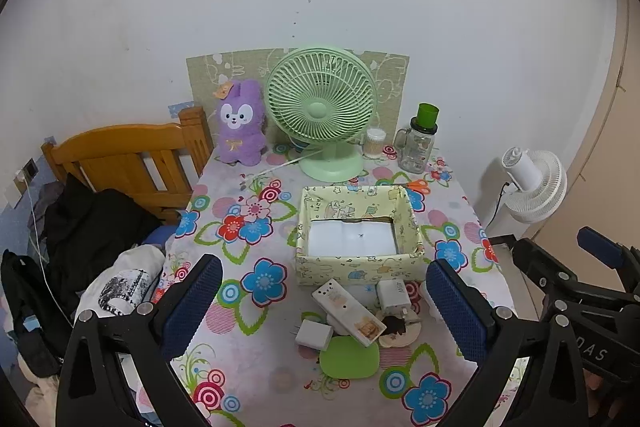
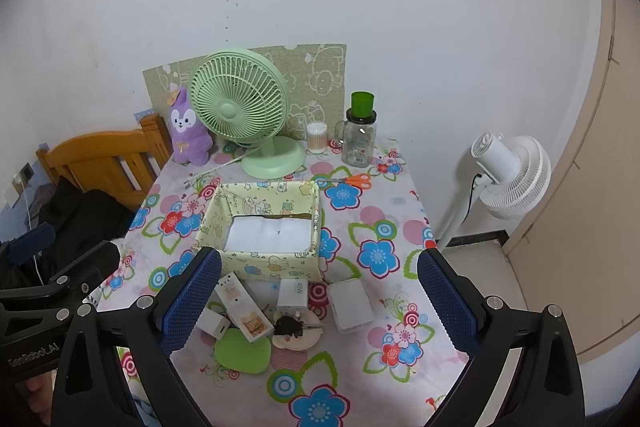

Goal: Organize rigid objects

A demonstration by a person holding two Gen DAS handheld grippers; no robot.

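Observation:
A yellow patterned box with a white bottom stands mid-table. In front of it lies a cluster: a white remote, a white 45W charger, a small white plug, a green flat case, a round coaster with a dark clip, and a white box. My left gripper is open above the cluster. My right gripper is open above it too.
A green desk fan, purple plush rabbit, cotton-swab jar, glass jar with green cup and orange scissors stand behind. A white floor fan is right, a wooden bed frame left.

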